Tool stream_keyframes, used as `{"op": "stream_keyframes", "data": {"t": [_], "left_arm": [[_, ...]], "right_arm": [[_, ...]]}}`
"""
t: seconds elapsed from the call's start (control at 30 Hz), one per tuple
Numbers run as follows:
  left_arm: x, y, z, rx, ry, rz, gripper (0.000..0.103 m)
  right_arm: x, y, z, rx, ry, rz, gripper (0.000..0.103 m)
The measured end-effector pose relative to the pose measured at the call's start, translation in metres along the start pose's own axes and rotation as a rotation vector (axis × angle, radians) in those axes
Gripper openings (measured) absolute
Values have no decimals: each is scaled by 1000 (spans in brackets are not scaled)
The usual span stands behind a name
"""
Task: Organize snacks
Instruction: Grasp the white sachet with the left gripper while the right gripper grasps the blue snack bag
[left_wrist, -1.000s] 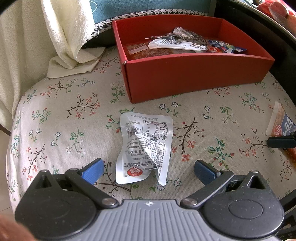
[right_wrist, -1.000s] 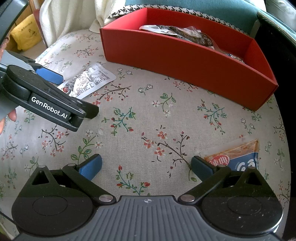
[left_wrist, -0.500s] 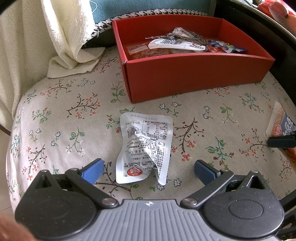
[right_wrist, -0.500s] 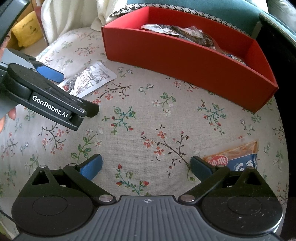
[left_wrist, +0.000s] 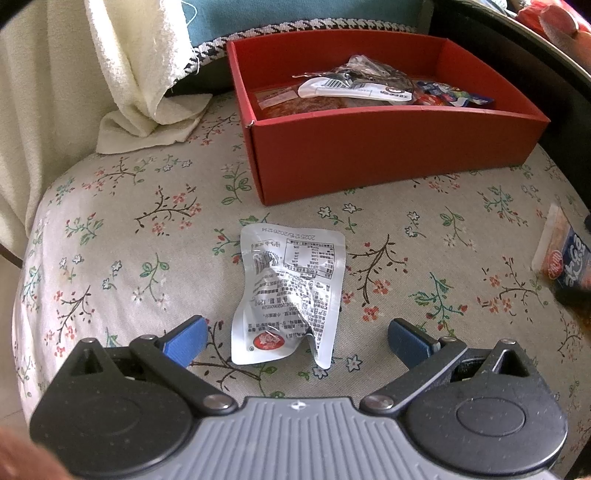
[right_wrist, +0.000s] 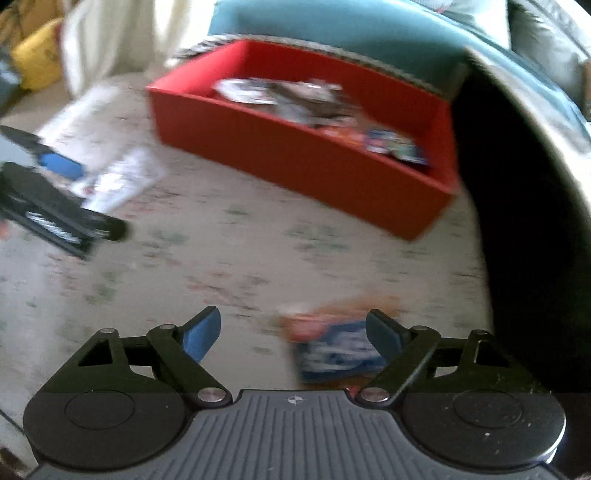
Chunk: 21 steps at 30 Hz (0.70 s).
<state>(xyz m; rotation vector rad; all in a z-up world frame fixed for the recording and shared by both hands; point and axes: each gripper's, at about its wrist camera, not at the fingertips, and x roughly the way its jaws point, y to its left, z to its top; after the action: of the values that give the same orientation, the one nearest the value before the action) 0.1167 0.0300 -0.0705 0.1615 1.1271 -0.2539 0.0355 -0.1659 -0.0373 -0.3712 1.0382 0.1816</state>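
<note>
Right gripper (right_wrist: 291, 336) spread, jaws closing around orange-blue packet (right_wrist: 332, 350) on the cushion; may pinch cloth. Left gripper (left_wrist: 295, 336) spread over silver packet (left_wrist: 291, 291). Red box (left_wrist: 388, 162) beyond.

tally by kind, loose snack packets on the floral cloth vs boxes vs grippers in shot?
Loose snack packets on the cloth: 2, silver printed foil packet, orange-and-blue packet
Red cardboard box with snacks inside: 1
Grippers: 2, left gripper, right gripper, jaws closing around the orange-and-blue packet
Total: 5
</note>
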Motion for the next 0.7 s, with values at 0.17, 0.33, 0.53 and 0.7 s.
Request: {"op": "stream_keyframes", "data": {"t": [0.17,0.33,0.53,0.7], "left_arm": [[0,-1,0,-2,3,2,99],[2,0,1,-4,12,1,99],[3,0,1,-3,15,-5,99],[4,-1,3,-3,12,-12,99]], "right_arm": [[5,-29,-11,21,35,16,90],[12,-46,-27,38,77,62,90],[10,-44,-20,17,50,107,90],[28,-44,-19,55,121,140,91]]}}
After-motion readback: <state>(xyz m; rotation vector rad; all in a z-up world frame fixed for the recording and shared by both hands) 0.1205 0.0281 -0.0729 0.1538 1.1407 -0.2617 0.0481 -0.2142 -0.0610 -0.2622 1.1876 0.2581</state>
